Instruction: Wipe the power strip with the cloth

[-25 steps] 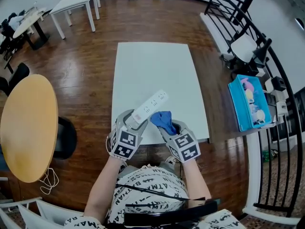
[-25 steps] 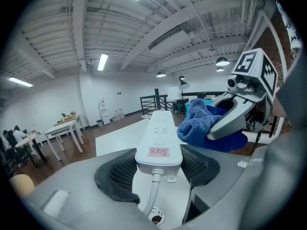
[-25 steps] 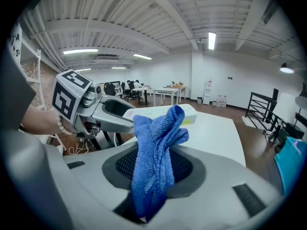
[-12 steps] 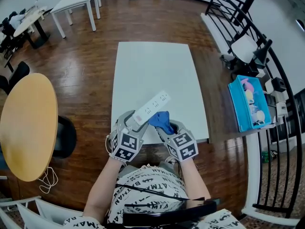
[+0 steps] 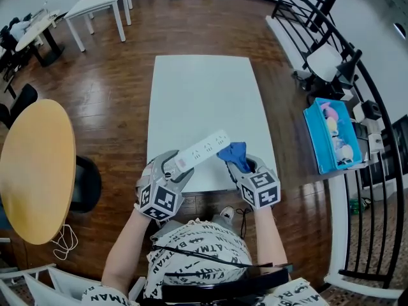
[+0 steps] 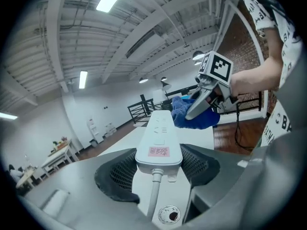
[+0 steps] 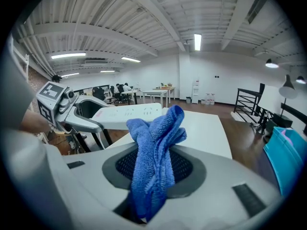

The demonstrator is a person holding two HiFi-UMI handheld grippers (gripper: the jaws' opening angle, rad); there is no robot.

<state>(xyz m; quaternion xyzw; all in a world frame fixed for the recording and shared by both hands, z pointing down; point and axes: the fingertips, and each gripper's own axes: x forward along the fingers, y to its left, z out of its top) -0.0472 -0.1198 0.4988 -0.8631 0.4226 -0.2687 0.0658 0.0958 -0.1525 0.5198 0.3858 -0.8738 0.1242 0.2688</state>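
Observation:
The white power strip (image 5: 199,150) is lifted above the near edge of the white table (image 5: 197,97), and my left gripper (image 5: 174,165) is shut on its cord end. In the left gripper view the strip (image 6: 159,142) runs away from me between both pads, with its cable hanging down. My right gripper (image 5: 243,164) is shut on a bunched blue cloth (image 5: 233,153), which touches the strip's far end. In the right gripper view the cloth (image 7: 155,159) rises from the jaws, with the power strip (image 7: 128,113) just behind it to the left.
A round wooden table (image 5: 33,167) and a black chair (image 5: 87,183) stand at the left. A turquoise box (image 5: 333,134) and black railings (image 5: 322,50) are at the right. White desks (image 5: 99,5) stand far back on the wooden floor.
The right gripper has carried the cloth rightward along the strip to its far end. The strip has swung flatter, and the left gripper has shifted slightly left and down.

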